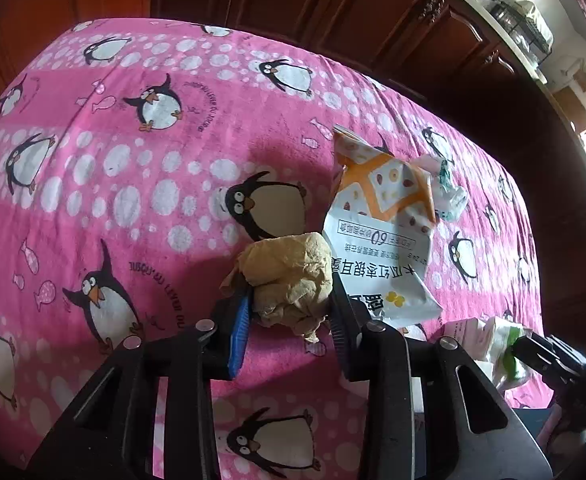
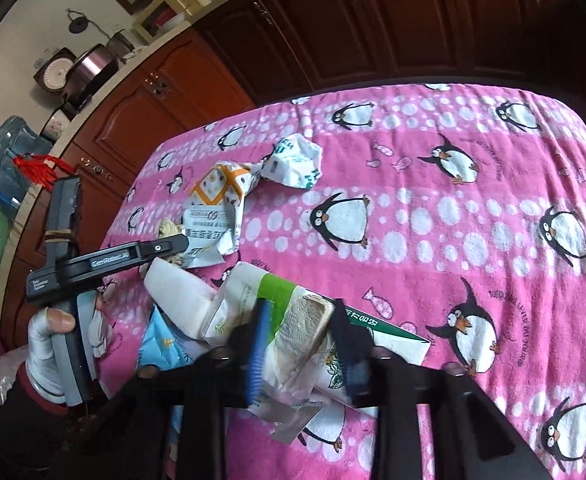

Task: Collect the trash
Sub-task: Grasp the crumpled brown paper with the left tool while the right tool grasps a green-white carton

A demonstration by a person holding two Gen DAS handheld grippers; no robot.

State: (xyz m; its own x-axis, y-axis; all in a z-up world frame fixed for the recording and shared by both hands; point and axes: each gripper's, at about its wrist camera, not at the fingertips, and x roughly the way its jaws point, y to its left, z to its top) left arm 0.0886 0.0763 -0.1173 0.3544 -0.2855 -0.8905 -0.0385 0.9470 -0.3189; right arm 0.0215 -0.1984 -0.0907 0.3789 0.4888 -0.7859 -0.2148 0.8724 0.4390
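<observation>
Left wrist view shows the left gripper (image 1: pixel 289 312) clenched on a crumpled tan paper wad (image 1: pixel 289 280), its blue pad pressing one side and its dark pad the other, low over the pink penguin cloth (image 1: pixel 113 160); squeezing the wad across its middle seems chosen so the soft paper cannot slip out. Just beyond lies a white-and-orange snack wrapper (image 1: pixel 381 216), with a balled green-printed wrapper (image 1: pixel 449 192) touching its far corner, both loose on the cloth. Right wrist view shows the right gripper (image 2: pixel 301 332) closed on a flattened white-and-green carton (image 2: pixel 309 320) atop a small heap of wrappers near the cloth's edge, likely gripped by its stiffest part. A gloved hand (image 2: pixel 49 328) holds the left tool. Most trash, I judge, remains uncollected
</observation>
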